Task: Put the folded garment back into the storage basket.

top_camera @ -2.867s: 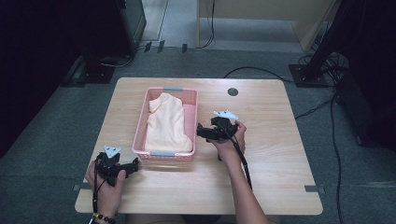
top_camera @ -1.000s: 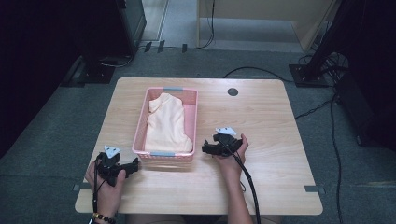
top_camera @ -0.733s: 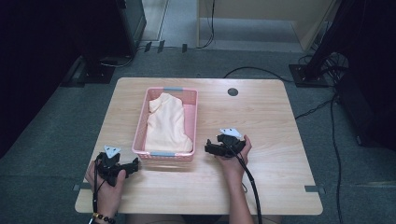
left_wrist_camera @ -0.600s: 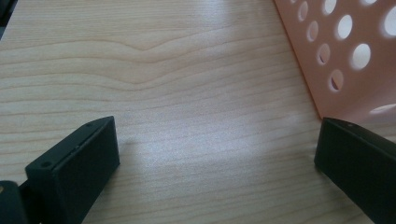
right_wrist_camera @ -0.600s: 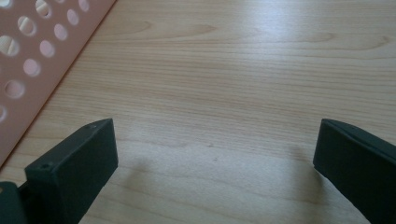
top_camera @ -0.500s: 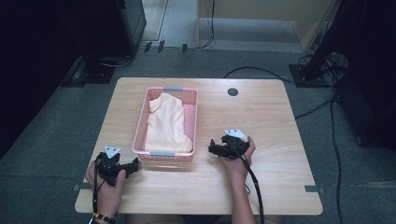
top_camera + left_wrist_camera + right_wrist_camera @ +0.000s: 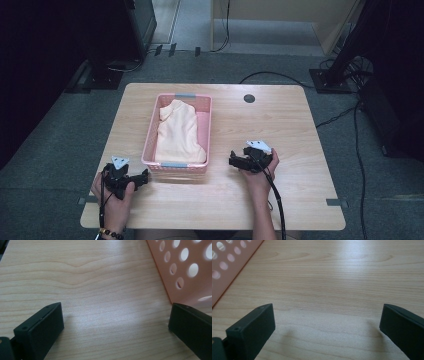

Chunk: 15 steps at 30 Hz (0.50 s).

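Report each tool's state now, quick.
Left tool: open, holding nothing, beside the pink perforated plastic basket.
Right tool: open, holding nothing, over the light wooden table.

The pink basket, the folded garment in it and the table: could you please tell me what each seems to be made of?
The pink basket looks like moulded plastic: smooth matte walls punched with round holes. The garment looks like soft pale-yellow fabric, judging by its folds. The table shows light wood grain with a faint sheen; whether solid wood or laminate, I cannot tell.

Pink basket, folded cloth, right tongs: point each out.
pink basket [image 7: 176,165], high view, near rim.
folded cloth [image 7: 179,132], high view, middle of the fabric.
right tongs [image 7: 232,161], high view, between the jaw tips.
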{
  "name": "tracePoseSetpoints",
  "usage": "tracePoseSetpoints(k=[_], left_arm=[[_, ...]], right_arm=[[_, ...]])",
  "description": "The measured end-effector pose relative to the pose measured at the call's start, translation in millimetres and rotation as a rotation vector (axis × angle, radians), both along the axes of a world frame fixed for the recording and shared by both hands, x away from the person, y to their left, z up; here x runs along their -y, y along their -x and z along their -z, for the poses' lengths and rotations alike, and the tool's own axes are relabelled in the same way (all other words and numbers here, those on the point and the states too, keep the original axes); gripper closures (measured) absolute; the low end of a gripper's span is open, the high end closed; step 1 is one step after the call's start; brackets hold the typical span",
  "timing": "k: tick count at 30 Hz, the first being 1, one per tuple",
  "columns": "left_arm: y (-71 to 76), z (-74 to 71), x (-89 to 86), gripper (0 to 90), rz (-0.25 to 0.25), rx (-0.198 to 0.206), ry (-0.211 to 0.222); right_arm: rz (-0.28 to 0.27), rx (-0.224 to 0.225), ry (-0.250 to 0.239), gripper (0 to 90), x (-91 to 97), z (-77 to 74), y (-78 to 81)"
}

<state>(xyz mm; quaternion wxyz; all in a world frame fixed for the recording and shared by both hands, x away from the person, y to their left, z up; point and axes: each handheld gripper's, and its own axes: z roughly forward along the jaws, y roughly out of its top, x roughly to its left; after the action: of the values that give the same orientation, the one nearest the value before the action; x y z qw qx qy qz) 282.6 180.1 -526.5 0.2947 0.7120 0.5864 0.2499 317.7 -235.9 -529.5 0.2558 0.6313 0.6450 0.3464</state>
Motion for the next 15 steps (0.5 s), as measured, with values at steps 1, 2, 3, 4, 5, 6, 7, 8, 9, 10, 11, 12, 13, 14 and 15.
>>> tracePoseSetpoints(k=[1, 2, 3, 4, 5, 6, 7, 8, 9, 10, 11, 12, 13, 14, 15], left_arm=[[0.0, 0.0, 0.0, 0.0, 0.000, 0.000, 0.000], [0.0, 0.0, 0.0, 0.0, 0.000, 0.000, 0.000], [0.0, 0.0, 0.0, 0.0, 0.000, 0.000, 0.000], [0.0, 0.0, 0.0, 0.0, 0.000, 0.000, 0.000], [0.0, 0.0, 0.0, 0.0, 0.000, 0.000, 0.000], [0.0, 0.0, 0.0, 0.0, 0.000, 0.000, 0.000], [0.0, 0.0, 0.0, 0.0, 0.000, 0.000, 0.000], [0.0, 0.0, 0.0, 0.0, 0.000, 0.000, 0.000], [0.0, 0.0, 0.0, 0.0, 0.000, 0.000, 0.000], [0.0, 0.0, 0.0, 0.0, 0.000, 0.000, 0.000], [0.0, 0.0, 0.0, 0.0, 0.000, 0.000, 0.000], [0.0, 0.0, 0.0, 0.0, 0.000, 0.000, 0.000], [0.0, 0.0, 0.0, 0.0, 0.000, 0.000, 0.000], [0.0, 0.0, 0.0, 0.0, 0.000, 0.000, 0.000], [0.0, 0.0, 0.0, 0.0, 0.000, 0.000, 0.000]], right_arm=[[0.002, -0.001, -0.005, 0.0, 2.2, 0.0, 1.3], [0.002, -0.001, -0.005, 0.0, 2.2, 0.0, 1.3], [0.000, -0.004, -0.005, 0.0, 4.2, 0.2, 2.1], [-0.003, -0.006, -0.006, 0.0, 5.3, 0.3, 2.5], [-0.004, -0.009, -0.004, 0.0, 6.4, 0.5, 2.7], [-0.004, -0.009, -0.004, 0.0, 6.4, 0.5, 2.7], [-0.004, -0.012, -0.006, 0.0, 7.4, 0.5, 3.1], [-0.003, -0.011, -0.007, 0.0, 8.6, 0.5, 3.5], [-0.002, -0.012, -0.009, 0.0, 9.6, 0.6, 3.9], [0.002, -0.014, -0.009, 0.0, 10.5, 0.6, 4.5], [0.003, -0.013, -0.009, 0.0, 11.6, 0.7, 5.0], [0.004, -0.014, -0.008, 0.0, 12.7, 0.7, 5.4], [0.006, -0.016, -0.008, 0.0, 13.8, 0.8, 5.7], [0.008, -0.019, -0.010, 0.0, 15.1, 0.9, 6.1], [0.010, -0.018, -0.013, 0.0, 16.2, 1.0, 6.3]])
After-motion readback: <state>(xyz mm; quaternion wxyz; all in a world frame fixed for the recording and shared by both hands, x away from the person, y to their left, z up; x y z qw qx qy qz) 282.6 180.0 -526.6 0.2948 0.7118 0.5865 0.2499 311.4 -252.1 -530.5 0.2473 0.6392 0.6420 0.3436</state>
